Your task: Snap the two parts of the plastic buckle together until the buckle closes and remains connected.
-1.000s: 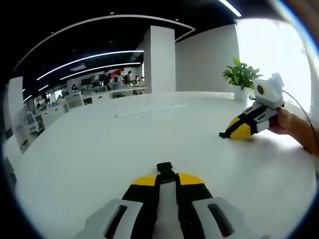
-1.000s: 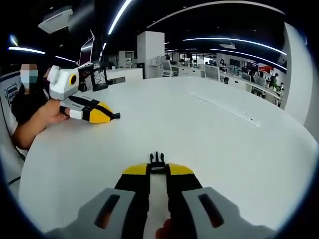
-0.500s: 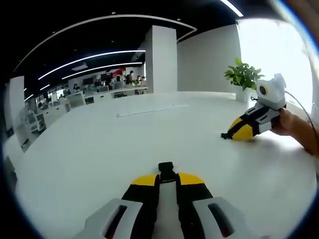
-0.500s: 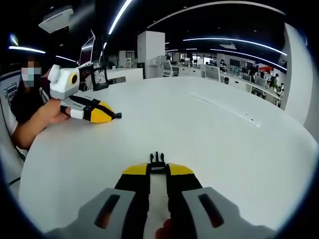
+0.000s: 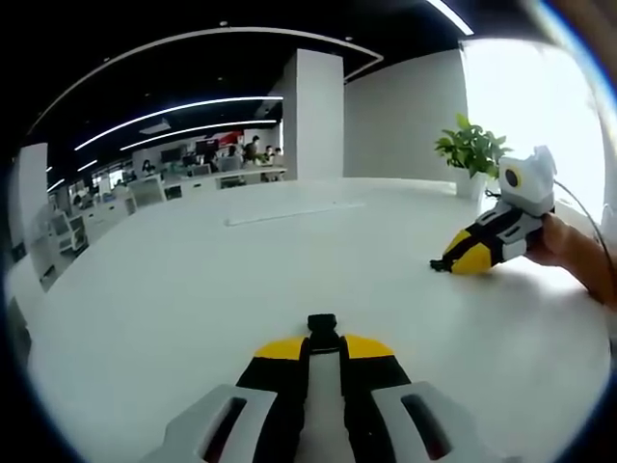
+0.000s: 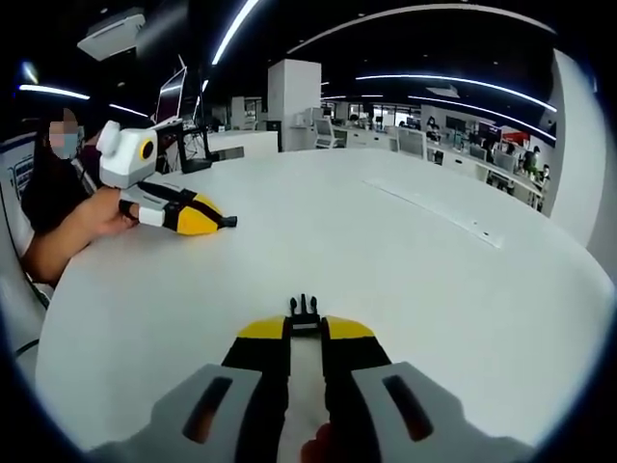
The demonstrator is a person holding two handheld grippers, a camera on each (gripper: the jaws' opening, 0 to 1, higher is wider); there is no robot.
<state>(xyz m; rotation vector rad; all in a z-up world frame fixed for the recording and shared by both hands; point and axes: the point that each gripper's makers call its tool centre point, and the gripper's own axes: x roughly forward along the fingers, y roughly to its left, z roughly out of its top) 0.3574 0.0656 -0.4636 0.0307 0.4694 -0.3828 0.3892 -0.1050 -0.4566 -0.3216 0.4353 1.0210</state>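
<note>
**Buckle halves held apart over the table**

Little has changed since a second ago: in the right gripper view the left gripper [image 6: 228,222] has edged slightly toward the middle of the table [image 6: 434,289], and in the left gripper view the right gripper [image 5: 436,263] sits a touch further right.

Left gripper [image 5: 322,340] is clenched on the black socket half of the buckle [image 5: 322,328], which pokes out just past its yellow tips, low over the white table [image 5: 193,289]. Right gripper [image 6: 306,326] is clamped on the pronged half of the buckle [image 6: 305,310], its small prongs pointing forward. Both halves are well apart, unjoined.

A potted plant [image 5: 470,154] stands at the far edge of the table behind the right gripper. A person's hand [image 6: 96,220] holds the left gripper at the table's edge.
</note>
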